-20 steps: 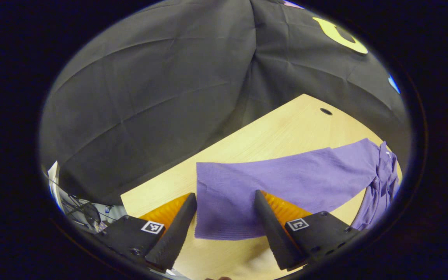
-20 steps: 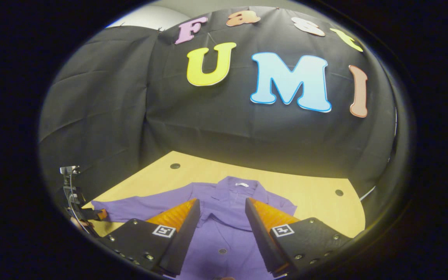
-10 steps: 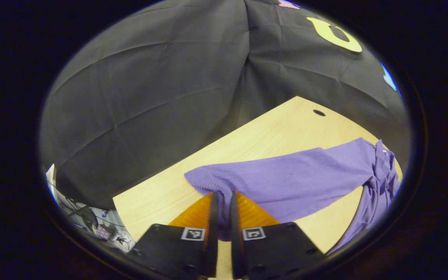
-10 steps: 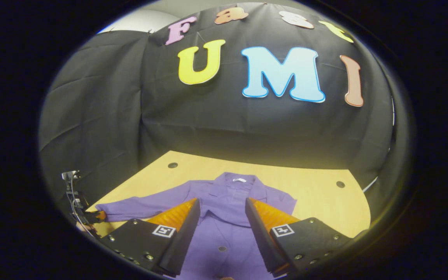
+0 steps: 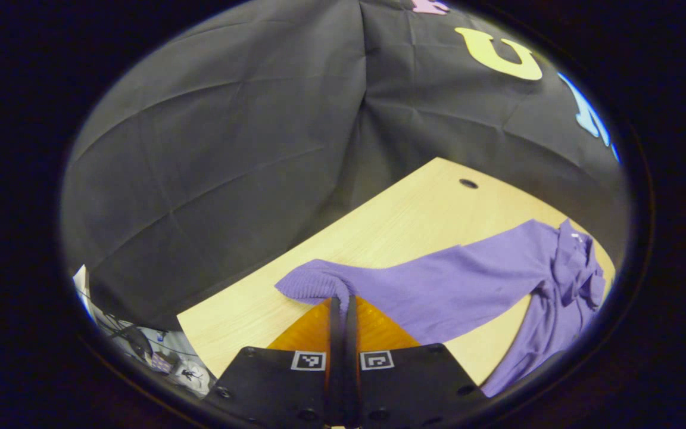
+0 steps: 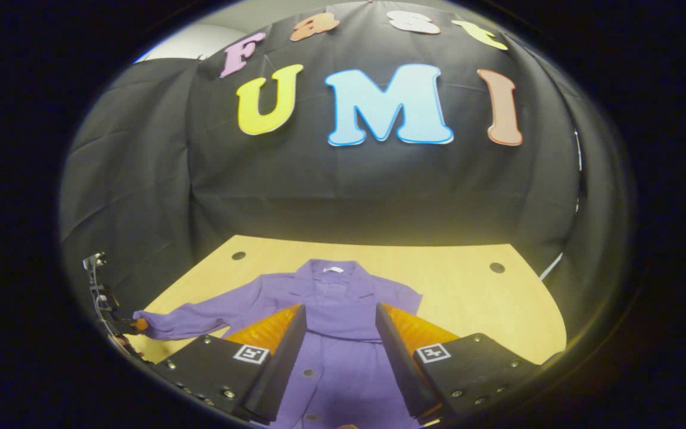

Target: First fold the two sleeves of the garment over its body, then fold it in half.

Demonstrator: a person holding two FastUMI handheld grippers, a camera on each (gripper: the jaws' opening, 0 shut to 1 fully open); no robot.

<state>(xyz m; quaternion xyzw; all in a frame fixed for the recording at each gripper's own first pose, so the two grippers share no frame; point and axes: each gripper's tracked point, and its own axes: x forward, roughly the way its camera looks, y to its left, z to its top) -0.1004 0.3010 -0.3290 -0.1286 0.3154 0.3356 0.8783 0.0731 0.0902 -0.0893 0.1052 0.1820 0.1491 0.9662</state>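
Note:
A purple buttoned garment (image 6: 337,363) lies flat on the wooden table (image 6: 468,298), collar toward the back wall. In the left gripper view its long sleeve (image 5: 438,286) stretches from the bunched body at the right to the cuff (image 5: 313,283), and my left gripper (image 5: 341,304) is shut on that cuff, lifting it slightly off the table. The right gripper view shows this left gripper (image 6: 134,325) small at the far left, at the sleeve's end. My right gripper (image 6: 338,313) hovers open above the garment's chest, nothing between its fingers.
The table (image 5: 390,220) has small round holes near its back corners (image 6: 496,267) (image 6: 238,255). Black cloth walls close in behind and on both sides. Cables and equipment (image 5: 140,348) sit beyond the table's left edge.
My left gripper shut on the sleeve cuff and raised it, bunching the cuff. The right gripper drifted slightly, so the garment sits a bit further left in its view.

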